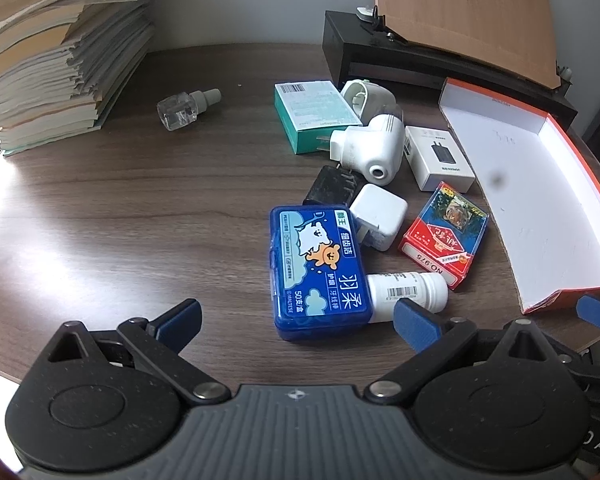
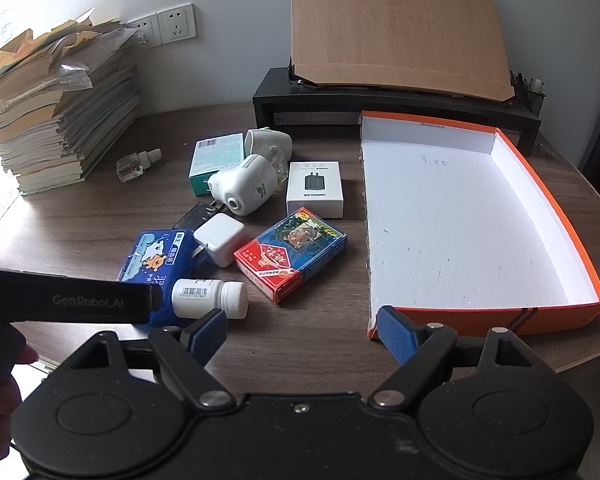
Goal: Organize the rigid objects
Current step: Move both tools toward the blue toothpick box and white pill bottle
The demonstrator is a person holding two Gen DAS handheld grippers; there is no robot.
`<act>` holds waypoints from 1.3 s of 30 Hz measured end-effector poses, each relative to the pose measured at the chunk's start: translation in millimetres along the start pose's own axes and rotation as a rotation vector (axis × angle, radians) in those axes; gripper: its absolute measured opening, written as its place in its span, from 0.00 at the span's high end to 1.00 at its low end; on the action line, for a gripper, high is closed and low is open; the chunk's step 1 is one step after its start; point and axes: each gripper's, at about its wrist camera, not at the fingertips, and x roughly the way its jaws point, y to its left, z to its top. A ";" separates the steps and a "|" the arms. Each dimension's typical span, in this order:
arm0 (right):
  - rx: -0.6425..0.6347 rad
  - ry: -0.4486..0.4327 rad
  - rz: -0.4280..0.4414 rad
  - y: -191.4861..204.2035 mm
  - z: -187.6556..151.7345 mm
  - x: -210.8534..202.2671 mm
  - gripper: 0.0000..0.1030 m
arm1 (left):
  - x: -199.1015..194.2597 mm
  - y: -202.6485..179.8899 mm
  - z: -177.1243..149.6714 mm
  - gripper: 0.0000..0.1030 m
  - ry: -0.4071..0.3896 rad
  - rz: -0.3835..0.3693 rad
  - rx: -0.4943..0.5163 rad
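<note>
A cluster of small items lies mid-table: a blue floss box, a white pill bottle, a red card pack, a white charger cube, a black adapter, white plug-in devices, a green box and a white charger box. An empty orange-rimmed white box lid lies to the right. My left gripper is open just before the floss box. My right gripper is open, near the lid's front corner.
A clear small bottle lies apart at the left, near a tall stack of papers. A black riser carrying a tilted wooden board stands at the back. The left gripper's body crosses the right wrist view.
</note>
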 end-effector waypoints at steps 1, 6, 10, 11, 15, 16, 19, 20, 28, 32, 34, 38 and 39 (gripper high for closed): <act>0.001 0.001 -0.002 0.0 -0.1 0.1 0.06 | 0.6 0.3 0.1 0.00 0.001 -0.001 0.000; 0.006 0.008 -0.009 0.5 -0.4 1.7 0.06 | 5.6 2.1 0.4 0.00 0.012 -0.002 -0.007; 0.006 0.008 -0.012 0.3 -1.1 1.5 0.06 | 8.5 4.1 2.3 0.00 0.016 -0.002 -0.018; 0.008 0.005 -0.013 0.3 -0.7 1.5 0.06 | 9.2 4.5 2.8 0.00 0.017 -0.003 -0.022; 0.006 -0.001 -0.015 -0.2 1.1 1.8 0.06 | 11.5 3.1 6.1 0.00 0.017 -0.007 -0.024; 0.006 -0.001 -0.016 -0.5 1.5 2.2 0.06 | 12.4 2.0 7.1 0.00 0.017 -0.006 -0.022; 0.004 -0.001 -0.015 -0.8 3.7 3.5 0.06 | 15.0 0.7 9.5 0.00 0.018 -0.005 -0.020; 0.003 -0.002 -0.015 -0.8 4.2 4.1 0.06 | 16.0 0.3 10.4 0.00 0.019 -0.005 -0.021; -0.018 0.000 0.003 2.8 7.6 9.6 0.06 | 25.1 1.0 16.9 0.00 0.031 -0.002 -0.030; -0.029 0.004 0.006 5.7 9.1 11.5 0.06 | 28.2 0.1 18.6 0.00 0.034 -0.005 -0.026; -0.031 0.006 0.006 6.7 9.3 12.3 0.06 | 30.0 -0.1 18.9 0.00 0.037 -0.007 -0.026; -0.033 0.010 0.005 7.7 9.3 12.5 0.06 | 32.4 -1.1 18.9 0.00 0.040 -0.011 -0.022; -0.034 0.010 0.005 7.9 9.2 12.3 0.06 | 32.9 -1.3 19.0 0.00 0.041 -0.011 -0.021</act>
